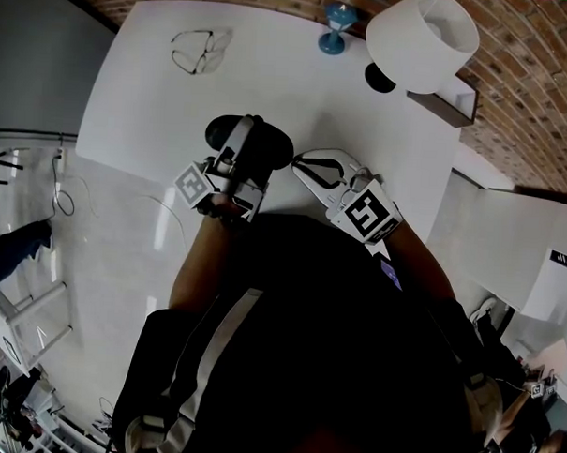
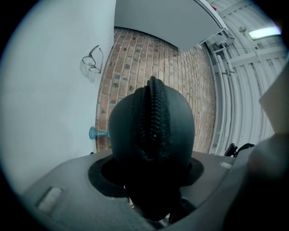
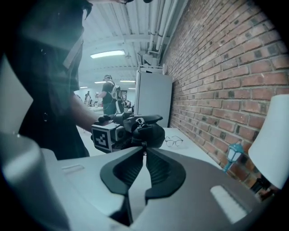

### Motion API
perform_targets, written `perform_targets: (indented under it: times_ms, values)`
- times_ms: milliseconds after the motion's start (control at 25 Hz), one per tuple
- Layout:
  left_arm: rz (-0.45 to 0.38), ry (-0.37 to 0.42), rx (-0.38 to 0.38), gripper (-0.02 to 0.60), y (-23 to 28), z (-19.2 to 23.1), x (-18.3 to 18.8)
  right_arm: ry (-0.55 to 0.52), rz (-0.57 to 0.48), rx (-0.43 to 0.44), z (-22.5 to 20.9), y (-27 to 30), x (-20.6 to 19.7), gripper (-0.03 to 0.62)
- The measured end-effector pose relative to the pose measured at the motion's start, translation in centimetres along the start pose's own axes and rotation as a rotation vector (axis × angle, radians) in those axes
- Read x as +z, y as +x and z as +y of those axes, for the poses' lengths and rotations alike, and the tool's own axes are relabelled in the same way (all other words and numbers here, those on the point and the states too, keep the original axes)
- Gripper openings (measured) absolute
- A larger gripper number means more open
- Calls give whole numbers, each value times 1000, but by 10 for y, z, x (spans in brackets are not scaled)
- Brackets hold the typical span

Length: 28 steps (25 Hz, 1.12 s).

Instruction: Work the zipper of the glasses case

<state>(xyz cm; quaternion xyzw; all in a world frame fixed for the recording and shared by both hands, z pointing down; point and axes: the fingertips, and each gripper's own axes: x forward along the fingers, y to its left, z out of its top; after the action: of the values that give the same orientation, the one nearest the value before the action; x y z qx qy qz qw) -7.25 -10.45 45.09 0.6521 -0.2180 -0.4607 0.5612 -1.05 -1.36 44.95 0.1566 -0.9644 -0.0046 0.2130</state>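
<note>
Glasses case (image 2: 153,131) (black) in left gripper (image 1: 250,144).

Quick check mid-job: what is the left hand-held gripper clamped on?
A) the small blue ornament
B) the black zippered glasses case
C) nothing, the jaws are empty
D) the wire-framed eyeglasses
B: the left gripper view shows the left hand-held gripper with the black zippered glasses case gripped between its jaws, zipper facing the camera. The wire-framed eyeglasses lie apart on the white table.
</note>
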Motion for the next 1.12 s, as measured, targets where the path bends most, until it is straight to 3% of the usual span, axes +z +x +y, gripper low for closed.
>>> perform_targets:
  times_ms: [200, 520, 800, 960, 1120]
  values:
    - [14, 34, 40, 245, -4, 7, 2, -107, 97, -60, 1, -2, -14, 5]
    - [16, 49, 48, 244, -5, 8, 4, -126, 97, -61, 1, -4, -12, 3]
    - [195, 195, 112, 235, 1, 7, -10, -172, 158, -50, 6, -4, -24, 3]
    - [281, 217, 133, 235, 2, 7, -20, -157, 156, -68, -2, -6, -32, 4]
    - [311, 205, 130, 235, -1, 8, -25, -159, 159, -59, -4, -6, -27, 5]
